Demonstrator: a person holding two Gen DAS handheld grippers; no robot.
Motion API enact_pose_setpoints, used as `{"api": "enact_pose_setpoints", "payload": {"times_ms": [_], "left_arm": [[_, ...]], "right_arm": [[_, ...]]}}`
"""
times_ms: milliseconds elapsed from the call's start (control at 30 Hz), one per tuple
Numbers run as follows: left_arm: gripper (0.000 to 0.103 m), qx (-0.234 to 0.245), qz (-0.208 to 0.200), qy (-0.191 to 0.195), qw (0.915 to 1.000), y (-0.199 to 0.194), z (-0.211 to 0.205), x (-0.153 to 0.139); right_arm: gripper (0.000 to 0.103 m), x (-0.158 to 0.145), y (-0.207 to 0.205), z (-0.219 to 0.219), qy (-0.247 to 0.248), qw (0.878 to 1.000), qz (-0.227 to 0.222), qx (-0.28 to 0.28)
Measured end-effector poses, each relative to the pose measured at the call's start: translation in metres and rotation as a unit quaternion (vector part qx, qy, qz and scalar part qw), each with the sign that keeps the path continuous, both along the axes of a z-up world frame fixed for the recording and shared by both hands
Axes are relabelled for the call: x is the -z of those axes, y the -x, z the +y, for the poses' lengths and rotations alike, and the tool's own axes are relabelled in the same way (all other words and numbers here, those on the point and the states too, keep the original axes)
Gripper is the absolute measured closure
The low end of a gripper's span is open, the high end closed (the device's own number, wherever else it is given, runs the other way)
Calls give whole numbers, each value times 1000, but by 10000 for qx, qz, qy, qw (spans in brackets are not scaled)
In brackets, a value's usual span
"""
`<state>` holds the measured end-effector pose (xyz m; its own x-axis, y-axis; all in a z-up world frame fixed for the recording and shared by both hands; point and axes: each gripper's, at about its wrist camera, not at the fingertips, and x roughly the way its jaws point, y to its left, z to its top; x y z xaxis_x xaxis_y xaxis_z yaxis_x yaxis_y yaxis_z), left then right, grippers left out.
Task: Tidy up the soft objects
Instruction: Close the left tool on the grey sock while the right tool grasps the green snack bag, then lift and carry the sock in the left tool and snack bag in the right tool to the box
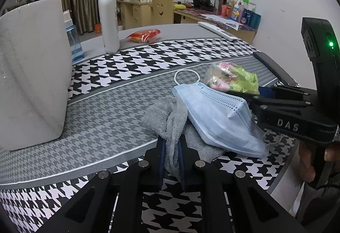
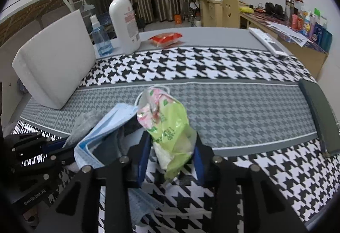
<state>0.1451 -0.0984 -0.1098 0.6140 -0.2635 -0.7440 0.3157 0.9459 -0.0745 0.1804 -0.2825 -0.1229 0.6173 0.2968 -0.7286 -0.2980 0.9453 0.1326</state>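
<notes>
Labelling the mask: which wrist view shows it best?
Left wrist: the mask lies nearly whole, draped over the grey cloth, ear loop visible. Right wrist shows it edge-on and partly hidden behind the gripper's own fingers.

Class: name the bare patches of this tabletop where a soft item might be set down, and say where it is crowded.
Free: the grey band between the white foam block and green packet; the checked strip before the pump bottle. Crowded: around the mask and grey sock.
</notes>
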Motion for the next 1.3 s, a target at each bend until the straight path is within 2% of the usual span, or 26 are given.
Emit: {"api": "enact_pose_setpoints", "payload": {"times_ms": [500, 1300], "left_arm": [[92, 163, -385, 274, 9988, 16, 3, -22], [92, -97, -1053, 422, 9935, 46, 27, -61]], "right_arm": [[63, -19, 12, -14, -30, 9994, -266, 234], [63, -48, 45, -7, -136, 9967, -792, 83]]}}
